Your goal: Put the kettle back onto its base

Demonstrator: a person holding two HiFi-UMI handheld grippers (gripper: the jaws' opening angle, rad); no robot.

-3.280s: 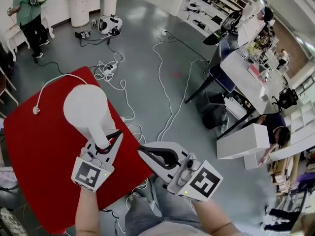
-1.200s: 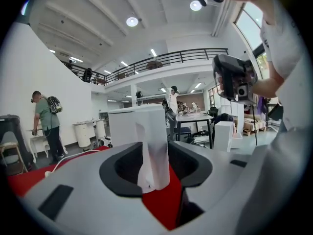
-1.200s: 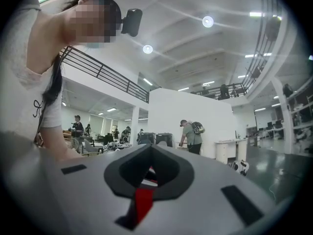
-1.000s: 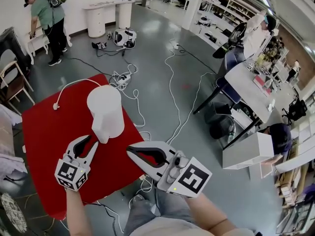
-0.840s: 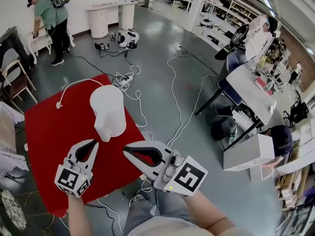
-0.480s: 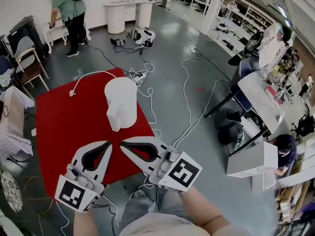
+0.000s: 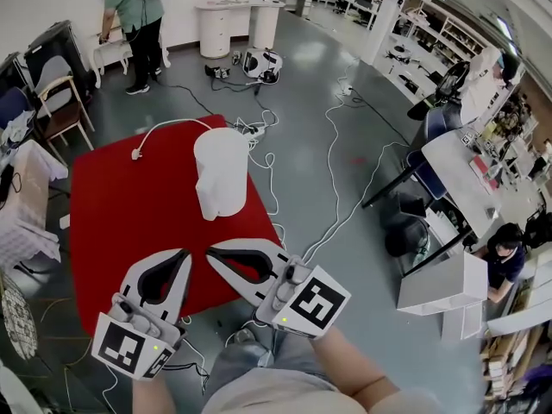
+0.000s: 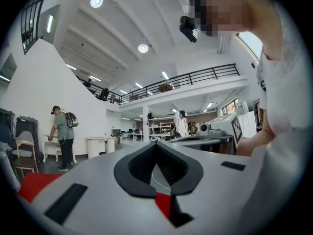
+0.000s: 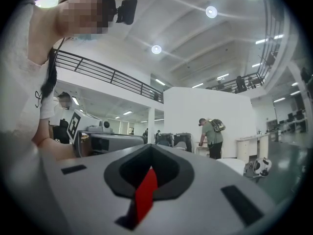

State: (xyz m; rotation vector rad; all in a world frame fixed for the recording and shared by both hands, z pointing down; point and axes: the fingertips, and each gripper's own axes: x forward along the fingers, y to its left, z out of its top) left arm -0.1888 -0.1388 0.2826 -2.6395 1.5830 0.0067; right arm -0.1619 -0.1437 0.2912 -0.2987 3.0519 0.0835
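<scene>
White cylindrical kettle (image 7: 222,173), standing upright on red table (image 7: 112,222), near its far right edge

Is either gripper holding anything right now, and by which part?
Nothing is held. The left gripper and the right gripper are both shut and empty; the white kettle stands free on the red table.

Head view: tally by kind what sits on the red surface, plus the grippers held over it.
White kettle: 1
White plug on its cord: 1
Grippers: 2, left gripper and right gripper
Total: 4
</scene>
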